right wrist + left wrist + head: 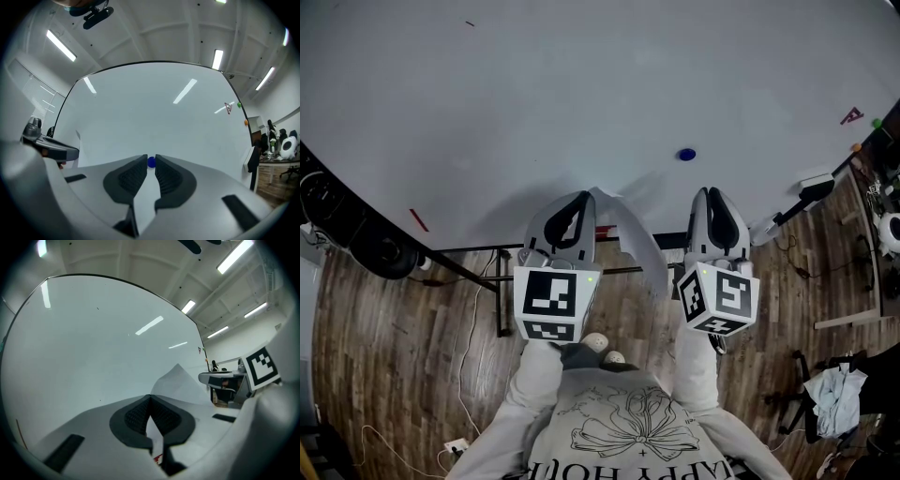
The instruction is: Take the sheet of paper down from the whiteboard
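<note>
- Whiteboard point(534, 94), with one blue magnet point(686, 154) on its lower part; all places below are given relative to this magnet.
- Sheet of paper point(637, 239): well apart from the magnet, below it and to its left in the head view. It curls away from the board as a loose flap, and no magnet lies on it. I judge it freed from its fastening. I cannot tell whether its far corner brushes the board.
- My left hand-held gripper point(150, 398): beyond the sheet on the side away from the magnet. The jaws are closed on one edge of the sheet, which rises from their tips.
- My right hand-held gripper point(150, 157): just below the magnet. The jaws stand slightly apart and grip nothing. In the right gripper view the magnet shows through the gap, but it sits on the board ahead, clear of the pads.
- Progress, as a judgement: the removal is largely done; what is left is to carry the sheet clear of the board.
</note>
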`<state>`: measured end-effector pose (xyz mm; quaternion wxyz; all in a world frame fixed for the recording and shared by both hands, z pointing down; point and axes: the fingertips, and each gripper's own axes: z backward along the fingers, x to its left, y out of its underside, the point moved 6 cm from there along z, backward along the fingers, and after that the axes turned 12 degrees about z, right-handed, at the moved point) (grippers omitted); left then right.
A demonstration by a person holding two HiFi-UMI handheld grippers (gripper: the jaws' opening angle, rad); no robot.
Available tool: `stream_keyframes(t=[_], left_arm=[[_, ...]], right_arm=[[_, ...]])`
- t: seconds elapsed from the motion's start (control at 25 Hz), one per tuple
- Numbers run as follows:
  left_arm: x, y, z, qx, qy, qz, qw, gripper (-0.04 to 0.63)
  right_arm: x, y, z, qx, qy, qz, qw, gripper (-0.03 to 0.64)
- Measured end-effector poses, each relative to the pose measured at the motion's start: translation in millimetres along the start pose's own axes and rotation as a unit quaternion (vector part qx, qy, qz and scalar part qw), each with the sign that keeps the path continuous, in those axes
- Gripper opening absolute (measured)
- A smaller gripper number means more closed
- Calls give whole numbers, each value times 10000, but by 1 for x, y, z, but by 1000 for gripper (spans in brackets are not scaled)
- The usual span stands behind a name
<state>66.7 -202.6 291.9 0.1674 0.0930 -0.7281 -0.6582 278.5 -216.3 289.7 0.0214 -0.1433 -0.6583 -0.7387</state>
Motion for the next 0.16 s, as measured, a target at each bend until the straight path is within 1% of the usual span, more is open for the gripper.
stream_keyframes(t=[0.16], left_arm=[[-1, 1, -1, 10, 6, 6, 10000, 3]], right_arm=[[0, 1, 0, 23, 4, -3, 10000, 49]])
